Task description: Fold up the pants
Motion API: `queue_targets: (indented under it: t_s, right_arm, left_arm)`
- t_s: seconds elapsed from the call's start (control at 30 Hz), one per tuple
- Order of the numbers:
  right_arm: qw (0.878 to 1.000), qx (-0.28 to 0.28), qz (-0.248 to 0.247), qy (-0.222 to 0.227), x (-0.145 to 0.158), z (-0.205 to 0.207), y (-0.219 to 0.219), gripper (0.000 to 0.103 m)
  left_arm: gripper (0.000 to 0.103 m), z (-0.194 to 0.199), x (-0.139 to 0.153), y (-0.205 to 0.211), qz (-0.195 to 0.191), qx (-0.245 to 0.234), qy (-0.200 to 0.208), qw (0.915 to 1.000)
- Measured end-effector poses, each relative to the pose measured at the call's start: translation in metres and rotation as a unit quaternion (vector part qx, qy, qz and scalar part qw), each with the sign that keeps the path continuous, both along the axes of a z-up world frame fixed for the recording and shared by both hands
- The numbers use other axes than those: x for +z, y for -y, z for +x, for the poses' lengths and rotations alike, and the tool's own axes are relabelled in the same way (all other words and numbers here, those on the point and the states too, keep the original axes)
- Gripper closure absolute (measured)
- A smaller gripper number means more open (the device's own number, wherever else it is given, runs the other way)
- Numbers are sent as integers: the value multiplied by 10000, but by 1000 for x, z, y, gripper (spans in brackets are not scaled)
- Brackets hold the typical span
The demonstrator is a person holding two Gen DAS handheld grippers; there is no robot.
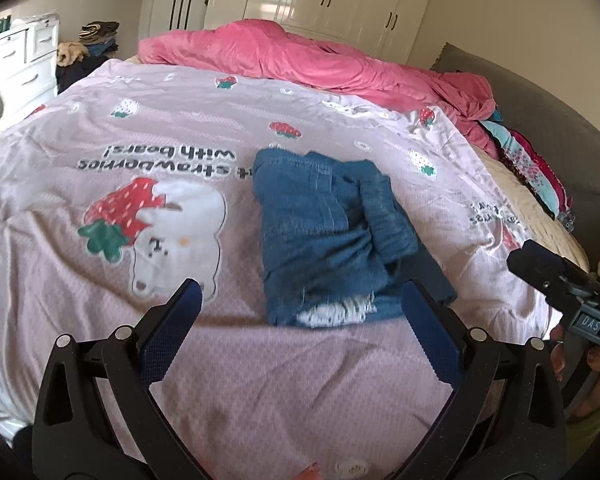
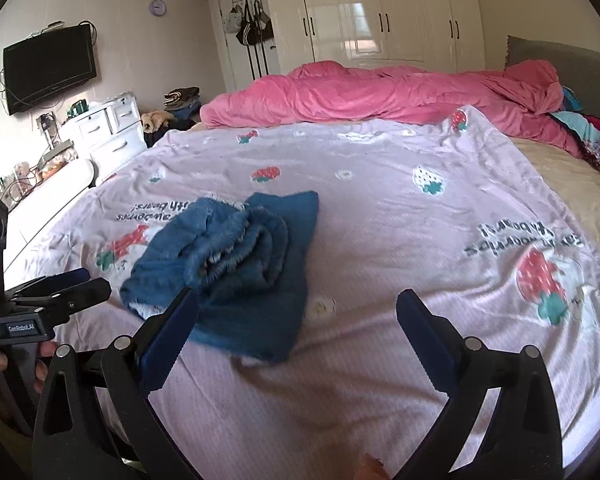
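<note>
Pants folded, bunched, just ahead of left gripper; right gripper beside. Both fingers spread, empty. Denim soft, limp; pinch frayed hem.

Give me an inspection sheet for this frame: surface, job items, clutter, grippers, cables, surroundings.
Surface: lilac strawberry-print quilt spread over the bed, lightly wrinkled.
Job's things: denim pants in a compact, uneven bundle, frayed hem toward the cameras.
Clutter: pink blanket bunched along the far side; patterned fabrics by the headboard.
Grippers: left gripper open, empty; right gripper open, empty; neither touches the pants.
Cables: wires hang below the wall TV.
Surroundings: white wardrobe, white drawers, clothes pile.
</note>
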State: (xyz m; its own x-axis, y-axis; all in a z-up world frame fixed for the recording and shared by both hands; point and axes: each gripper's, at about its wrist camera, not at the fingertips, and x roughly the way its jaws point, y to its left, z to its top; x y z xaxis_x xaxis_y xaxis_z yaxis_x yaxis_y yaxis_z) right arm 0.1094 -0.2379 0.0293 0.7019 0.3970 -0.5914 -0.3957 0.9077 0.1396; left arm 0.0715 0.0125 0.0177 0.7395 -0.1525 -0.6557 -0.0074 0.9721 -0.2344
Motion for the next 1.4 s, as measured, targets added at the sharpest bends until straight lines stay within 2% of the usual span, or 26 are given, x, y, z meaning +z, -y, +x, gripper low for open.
queue_targets:
  t_s: [0.23, 0.53, 0.7, 1.4]
  right_arm:
    - [9998, -23, -184, 72, -9, -23, 2, 4]
    - [9993, -7, -278, -264, -38, -31, 1, 4]
    - [9991, -1, -303, -300, -45, -29, -2, 4]
    - [9983, 63, -335, -472, -55, -24, -6, 4]
  left_arm:
    - [9, -20, -15, 7, 53, -51, -81, 9999]
    - [9, -26, -33, 11, 117, -24, -302, 9995]
    - [9, -25, -39, 12, 130, -12, -374, 9992]
    - [9, -26, -39, 10, 56, 38, -380, 9993]
